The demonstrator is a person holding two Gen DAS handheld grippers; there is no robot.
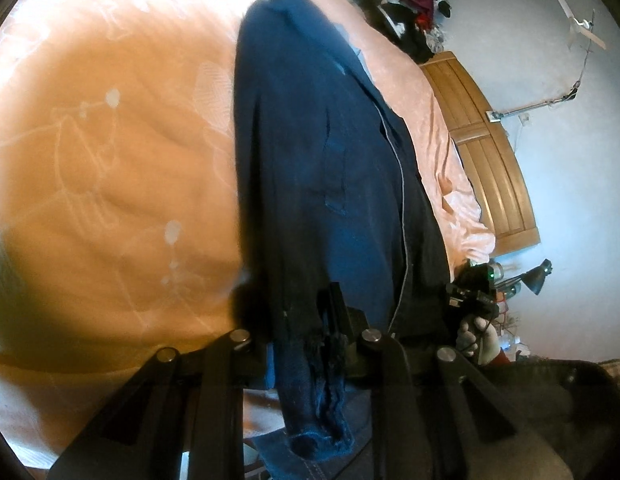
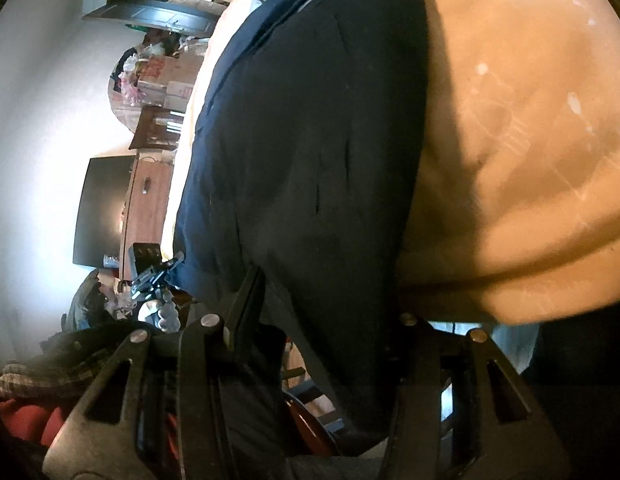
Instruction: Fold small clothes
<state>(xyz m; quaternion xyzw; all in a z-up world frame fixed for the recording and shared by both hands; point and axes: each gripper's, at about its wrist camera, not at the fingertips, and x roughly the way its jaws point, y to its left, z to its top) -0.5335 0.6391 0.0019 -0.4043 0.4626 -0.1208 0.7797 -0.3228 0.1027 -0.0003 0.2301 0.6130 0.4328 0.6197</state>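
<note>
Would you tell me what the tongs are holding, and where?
Both tongs, left and right, grip the dark blue garment along its near edge.

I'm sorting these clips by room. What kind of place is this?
Most likely a bedroom: a dark blue garment is held over a bed's peach patterned bedspread, beside a wooden headboard and a heap of clothes.

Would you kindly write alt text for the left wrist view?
The left gripper pinches the edge of a dark blue garment that stretches away over a peach bedspread. At right, a wooden headboard, a white wall and the other gripper.
</note>
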